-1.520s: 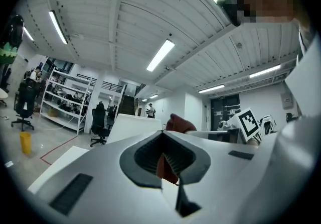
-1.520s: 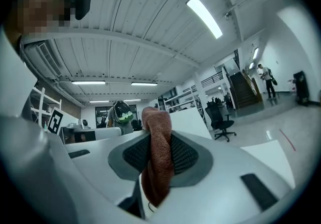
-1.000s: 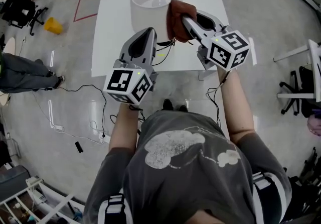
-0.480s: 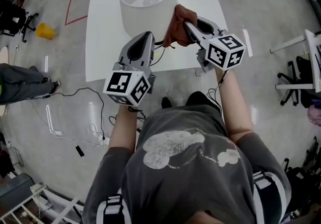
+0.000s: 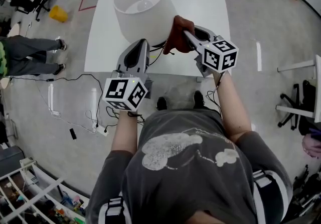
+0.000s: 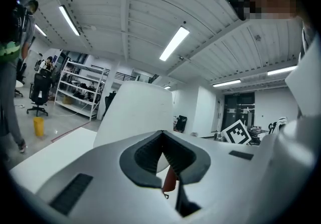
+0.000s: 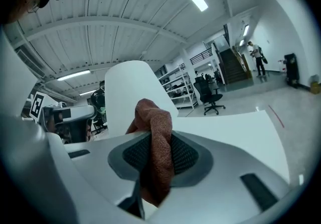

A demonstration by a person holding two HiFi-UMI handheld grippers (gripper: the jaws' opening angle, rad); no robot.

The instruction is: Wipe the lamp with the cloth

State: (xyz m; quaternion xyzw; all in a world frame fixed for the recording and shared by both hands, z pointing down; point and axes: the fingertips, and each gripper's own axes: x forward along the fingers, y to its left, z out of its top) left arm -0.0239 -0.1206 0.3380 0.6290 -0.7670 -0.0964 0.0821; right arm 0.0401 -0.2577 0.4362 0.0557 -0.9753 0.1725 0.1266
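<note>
Over the last sec the right gripper (image 5: 185, 33) has brought the cloth (image 5: 175, 34) down the right side of the lamp (image 5: 143, 9). It was up by the middle of the shade wall; it now sits at the near-right lower edge, touching or nearly touching. That reads as one downward wipe stroke about finished, though the head cam has shifted too, so part of the change is just viewpoint.

Right claw is clamped on the cloth. In the right gripper view the rust-brown cloth (image 7: 155, 142) is bunched between the dark pads and sticks up past the tips, w/ the white shade (image 7: 130, 97) directly behind it.

The left gripper (image 5: 144, 43) has hardly moved – it hovers at the near side of the shade, low down. Its jaws are together w/ nothing held. In the left gripper view the shade (image 6: 135, 112) fills the space ahead, and a sliver of cloth shows past the tips. Can't tell if it touches the lamp to steady it.

The lamp stands on the white table (image 5: 200, 7), left of centre, shade opening up.

Meaning for the task: wiping is under way, but only the right flank looks covered so far – the far and left sides prob. still need passes.
</note>
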